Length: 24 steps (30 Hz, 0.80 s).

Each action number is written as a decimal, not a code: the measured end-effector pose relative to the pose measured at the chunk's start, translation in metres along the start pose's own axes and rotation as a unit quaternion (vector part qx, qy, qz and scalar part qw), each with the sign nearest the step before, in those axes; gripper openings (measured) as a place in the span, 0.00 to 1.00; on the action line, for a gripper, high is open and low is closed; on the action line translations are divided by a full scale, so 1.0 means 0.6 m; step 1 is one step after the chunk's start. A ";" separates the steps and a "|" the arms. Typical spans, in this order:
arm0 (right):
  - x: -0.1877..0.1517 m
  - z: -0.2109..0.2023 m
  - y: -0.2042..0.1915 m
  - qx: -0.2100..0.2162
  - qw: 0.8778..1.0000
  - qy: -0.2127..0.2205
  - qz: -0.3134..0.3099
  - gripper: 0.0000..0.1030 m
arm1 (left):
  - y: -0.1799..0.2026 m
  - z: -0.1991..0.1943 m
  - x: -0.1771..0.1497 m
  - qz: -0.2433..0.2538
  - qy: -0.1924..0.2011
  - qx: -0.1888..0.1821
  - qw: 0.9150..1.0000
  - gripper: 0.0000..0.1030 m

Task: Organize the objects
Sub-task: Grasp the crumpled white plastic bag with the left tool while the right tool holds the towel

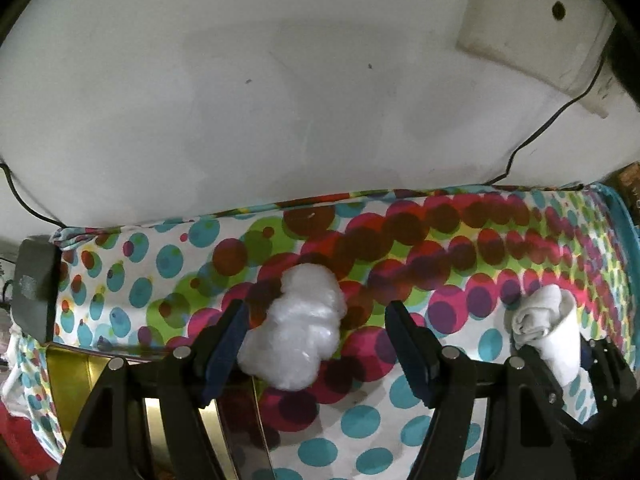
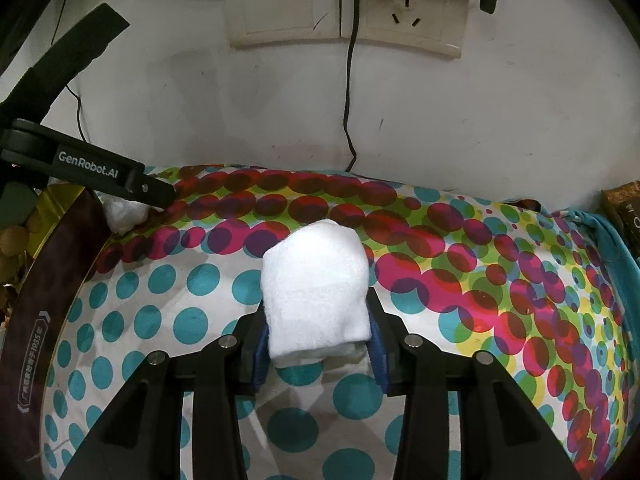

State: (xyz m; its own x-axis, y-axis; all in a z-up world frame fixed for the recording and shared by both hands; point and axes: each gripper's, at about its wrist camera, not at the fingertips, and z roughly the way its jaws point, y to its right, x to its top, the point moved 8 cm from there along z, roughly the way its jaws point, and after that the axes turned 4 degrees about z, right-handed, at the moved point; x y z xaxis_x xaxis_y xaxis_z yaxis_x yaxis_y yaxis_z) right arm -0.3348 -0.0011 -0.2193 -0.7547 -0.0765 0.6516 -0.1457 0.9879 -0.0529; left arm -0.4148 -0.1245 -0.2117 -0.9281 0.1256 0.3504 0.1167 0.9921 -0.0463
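Observation:
A crumpled white plastic wad (image 1: 294, 330) lies on the polka-dot cloth (image 1: 500, 240), between the open fingers of my left gripper (image 1: 316, 320), nearer the left finger. It also shows in the right wrist view (image 2: 124, 213), under the left gripper's finger (image 2: 154, 192). My right gripper (image 2: 316, 328) is shut on a rolled white towel (image 2: 316, 288) and holds it just above the cloth. The towel (image 1: 548, 328) shows at the right in the left wrist view.
A gold and dark tin box (image 1: 120, 364) sits at the left, its dark lid edge (image 2: 52, 292) curving along the cloth. A white wall with sockets (image 2: 344, 4) and hanging cables (image 2: 348, 92) stands behind. A teal cloth edge (image 2: 612, 240) lies at the right.

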 end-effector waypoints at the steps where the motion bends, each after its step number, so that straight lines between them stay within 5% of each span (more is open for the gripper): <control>1: 0.001 0.001 -0.004 0.000 1.000 -0.001 0.000 0.38 | 0.001 0.001 0.000 0.003 0.000 0.007 1.000 0.71; 7: 0.005 0.004 -0.032 -0.002 1.000 -0.001 -0.001 0.38 | 0.005 0.008 0.001 0.015 -0.005 0.057 0.998 0.71; 13: 0.009 0.007 -0.063 -0.001 1.000 -0.002 0.000 0.39 | 0.021 0.008 0.005 0.027 0.007 0.056 0.998 0.71; 15: 0.011 0.008 -0.075 -0.001 1.000 -0.003 0.000 0.39 | 0.025 0.012 0.002 0.039 0.002 0.063 0.997 0.63; 17: 0.013 0.010 -0.090 -0.002 1.000 -0.003 -0.001 0.40 | 0.029 0.016 -0.003 0.046 0.000 0.057 0.997 0.40; 24: 0.014 0.005 -0.100 -0.002 1.000 -0.005 -0.001 0.40 | 0.031 0.009 -0.007 0.037 0.015 0.046 0.998 0.34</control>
State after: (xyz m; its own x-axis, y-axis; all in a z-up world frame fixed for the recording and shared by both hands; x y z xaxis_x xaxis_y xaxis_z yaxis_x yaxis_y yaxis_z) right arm -0.3342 -0.0616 -0.2130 -0.7602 -0.0796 0.6448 -0.1441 0.9884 -0.0479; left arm -0.4107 -0.1065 -0.2188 -0.9068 0.2004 0.3709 0.1507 0.9757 -0.1587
